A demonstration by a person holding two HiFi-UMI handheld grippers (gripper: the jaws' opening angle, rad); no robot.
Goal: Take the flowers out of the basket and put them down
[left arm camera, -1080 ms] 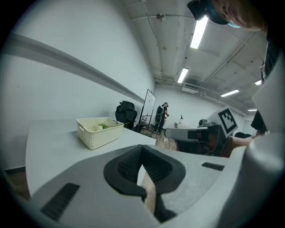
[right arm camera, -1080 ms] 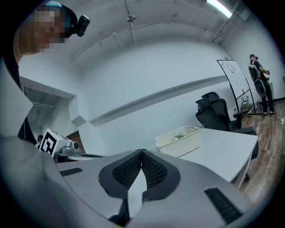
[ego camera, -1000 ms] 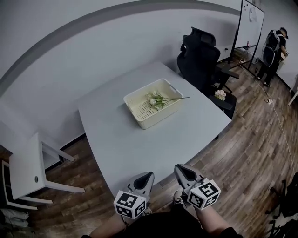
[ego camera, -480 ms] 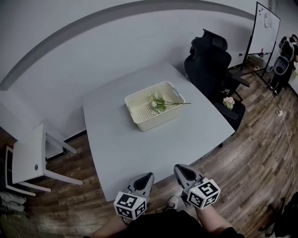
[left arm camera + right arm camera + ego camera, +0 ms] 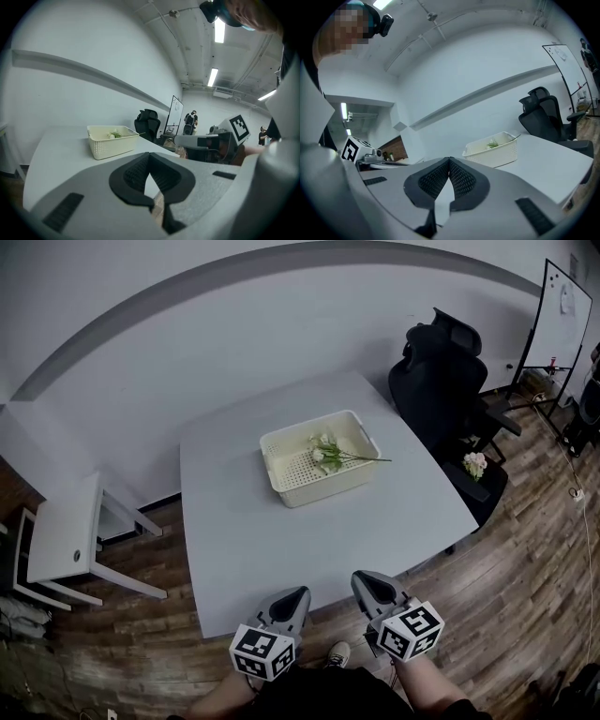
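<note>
- 2 grippers in the head view, both on the person's side of the basket (image 5: 328, 486), well apart from it, touching neither it nor its contents.
- L gripper (image 5: 297, 593): jaws closed, pad tips meet, nothing between. Left gripper view shows only tabletop past the pads.
- R gripper (image 5: 362, 578): same. Jaws fully together, empty.
- The pair sit side by side w/ a small gap and point roughly toward the basket. Marker cubes are at the ends farthest from the basket.
- Basket: cream perforated plastic, rectangular, upright on the grey table (image 5: 281, 549).
- Flowers (image 5: 323, 452): lying inside the basket, in its right half as the head view has it. Pale blooms + green leaves sit inside, and one thin stem pokes out over the basket's right rim.
- Black office chair (image 5: 450, 381): right of the basket and a bit beyond it, off the table.
- 2nd small pale bunch (image 5: 475, 464): on the chair seat, well right of the basket.
- White chair (image 5: 61, 540): well left of the basket, on the wood floor (image 5: 525, 587).
- Whiteboard (image 5: 561, 324): far right of the basket, past the office chair.
- Left gripper view: basket ahead, left of the jaw line, R gripper on the other side.
- Right gripper view: basket ahead, right of the jaw line, green visible above its rim.
</note>
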